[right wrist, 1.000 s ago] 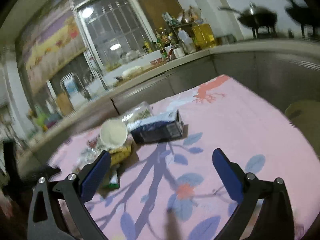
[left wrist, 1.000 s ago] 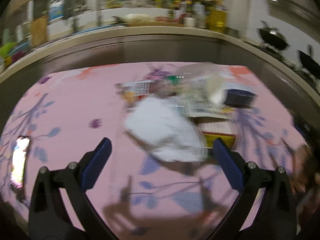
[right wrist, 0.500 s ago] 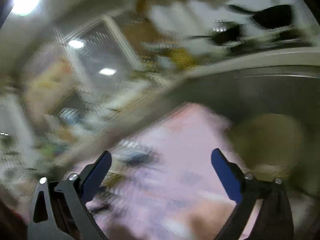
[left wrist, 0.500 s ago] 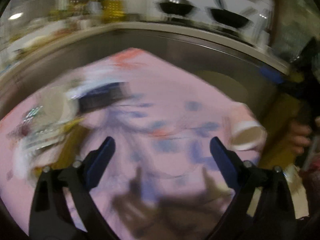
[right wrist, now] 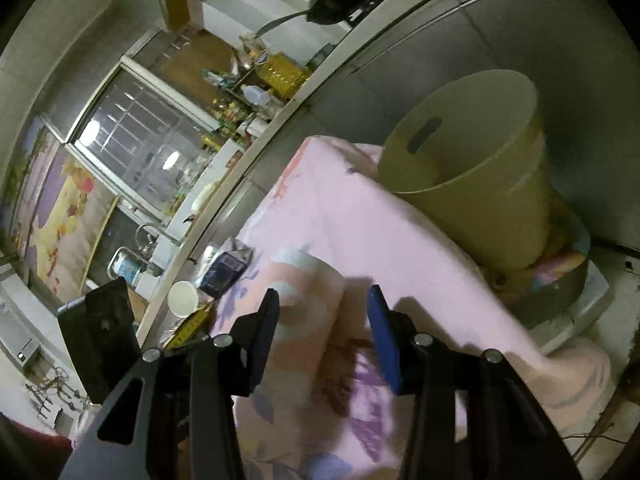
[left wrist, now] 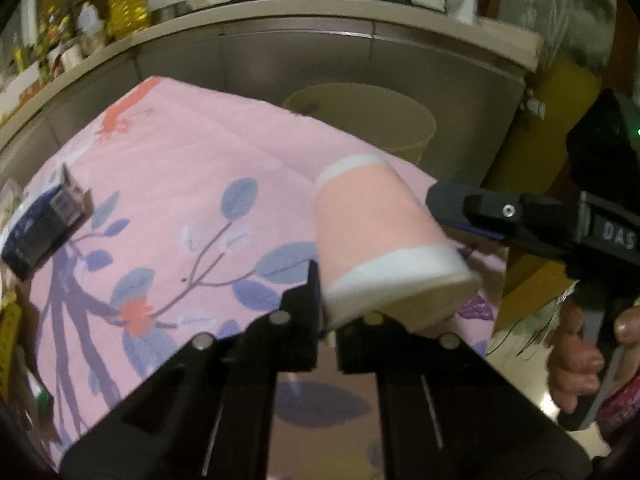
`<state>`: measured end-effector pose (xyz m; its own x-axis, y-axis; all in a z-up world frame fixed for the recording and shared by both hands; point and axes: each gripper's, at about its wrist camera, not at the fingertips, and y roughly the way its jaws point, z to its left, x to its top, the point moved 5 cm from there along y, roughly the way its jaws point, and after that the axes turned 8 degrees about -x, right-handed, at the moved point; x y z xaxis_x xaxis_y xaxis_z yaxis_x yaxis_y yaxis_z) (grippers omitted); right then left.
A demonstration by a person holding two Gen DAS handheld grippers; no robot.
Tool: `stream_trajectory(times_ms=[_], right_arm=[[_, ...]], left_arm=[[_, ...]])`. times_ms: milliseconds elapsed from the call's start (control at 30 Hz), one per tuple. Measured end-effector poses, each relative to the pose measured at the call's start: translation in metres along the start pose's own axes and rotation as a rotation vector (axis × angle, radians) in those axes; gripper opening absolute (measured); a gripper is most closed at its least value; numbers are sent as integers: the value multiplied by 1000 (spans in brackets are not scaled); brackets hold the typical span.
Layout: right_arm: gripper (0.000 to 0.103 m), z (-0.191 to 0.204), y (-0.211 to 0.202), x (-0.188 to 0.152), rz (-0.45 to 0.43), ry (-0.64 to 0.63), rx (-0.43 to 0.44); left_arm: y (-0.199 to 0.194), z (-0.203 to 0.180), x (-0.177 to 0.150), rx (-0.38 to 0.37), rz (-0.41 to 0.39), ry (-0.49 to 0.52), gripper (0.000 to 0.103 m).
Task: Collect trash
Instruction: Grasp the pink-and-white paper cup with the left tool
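A pink paper cup with white bands lies on its side near the right edge of the pink floral tablecloth. My left gripper is shut on the cup's open rim. My right gripper straddles the same cup with its jaws partly closed; whether the pads press it I cannot tell. A beige trash bin stands beside the table's far right corner, also seen in the left wrist view.
A dark blue carton and a white lid lie with other litter at the table's left end. A steel counter with woks and bottles runs behind. A round stool sits under the bin.
Both grippers swung right from the litter pile to the table's right edge. The left gripper closed on the cup and the right gripper's jaws narrowed around it.
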<state>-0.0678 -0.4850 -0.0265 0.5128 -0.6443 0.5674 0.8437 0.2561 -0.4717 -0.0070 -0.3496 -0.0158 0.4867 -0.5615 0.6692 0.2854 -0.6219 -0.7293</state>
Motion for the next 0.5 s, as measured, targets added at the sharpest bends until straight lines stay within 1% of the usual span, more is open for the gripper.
stream_trajectory(times_ms=[67, 100, 167, 233, 267, 333, 400, 433, 467, 500], right_arm=[[45, 17, 5, 5, -3, -43, 11], [45, 25, 7, 7, -3, -64, 24], [45, 47, 15, 7, 9, -121, 40], [45, 76, 31, 2, 48, -200, 52], [45, 87, 38, 0, 64, -222, 63], [45, 121, 62, -10, 126, -282, 100], [45, 155, 80, -18, 166, -351, 126], [45, 179, 95, -25, 182, -417, 132], [45, 195, 105, -26, 185, -464, 130], [45, 215, 118, -29, 183, -529, 122]], left_arm=[[-24, 6, -5, 20, -34, 0, 5], [-43, 11, -9, 29, -66, -8, 5], [-72, 28, -16, 31, -111, -47, 5], [-107, 49, -32, 53, -156, -103, 5], [-124, 59, -42, 71, -174, -131, 5], [-153, 81, -62, 110, -200, -191, 5], [-180, 102, -84, 147, -221, -255, 5], [-198, 116, -98, 176, -234, -292, 5], [-213, 126, -110, 206, -248, -317, 5], [-223, 130, -117, 229, -258, -329, 5]])
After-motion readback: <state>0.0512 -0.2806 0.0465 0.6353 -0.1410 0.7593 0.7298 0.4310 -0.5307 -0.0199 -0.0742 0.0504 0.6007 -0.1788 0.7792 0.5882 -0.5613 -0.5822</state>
